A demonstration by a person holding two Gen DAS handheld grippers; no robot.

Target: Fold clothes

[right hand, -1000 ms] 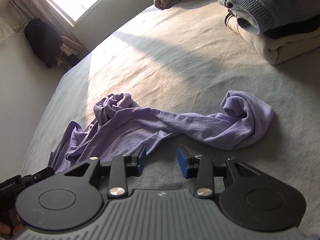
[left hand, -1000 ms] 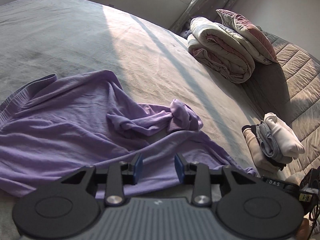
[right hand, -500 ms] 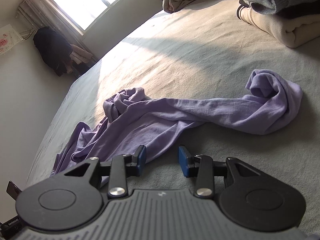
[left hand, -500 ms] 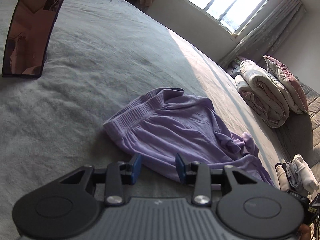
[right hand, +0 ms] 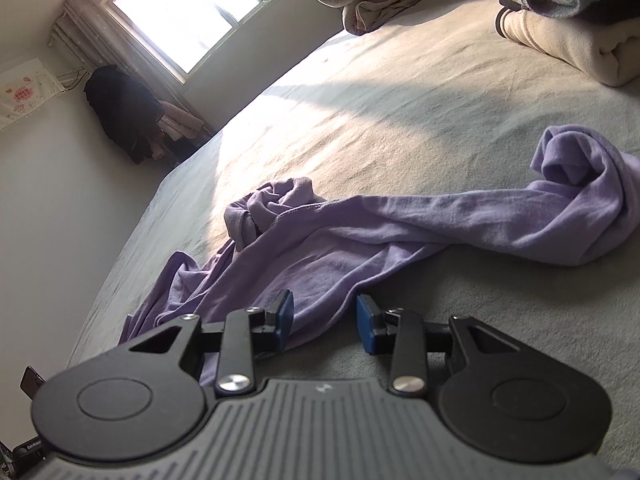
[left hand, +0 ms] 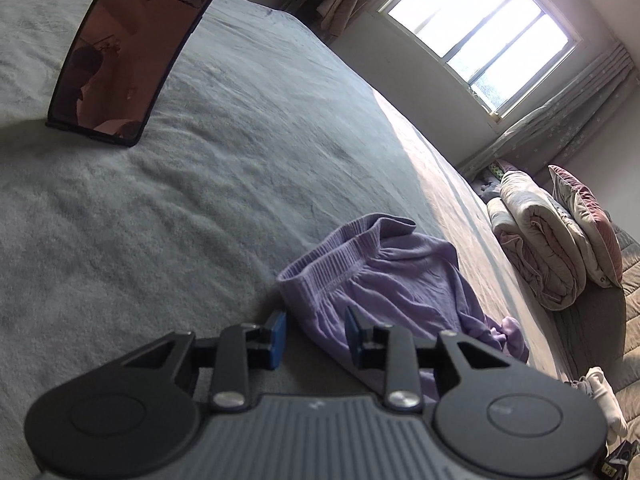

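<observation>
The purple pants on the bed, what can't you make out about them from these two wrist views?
- Left wrist view: the purple pants show their waistband, but the left gripper, fingers closing, covers the near edge, hiding any contact.
- Right wrist view: the near hem disappears behind the right gripper, fingers closing; the waistband end is out of sight.
- Neither view shows the garment's full outline.

Grey bedspread (left hand: 224,184), dark curved mirror (left hand: 132,40), sunlit window (left hand: 480,28), rolled quilt (left hand: 536,248), pink pillow (left hand: 588,220)
</observation>
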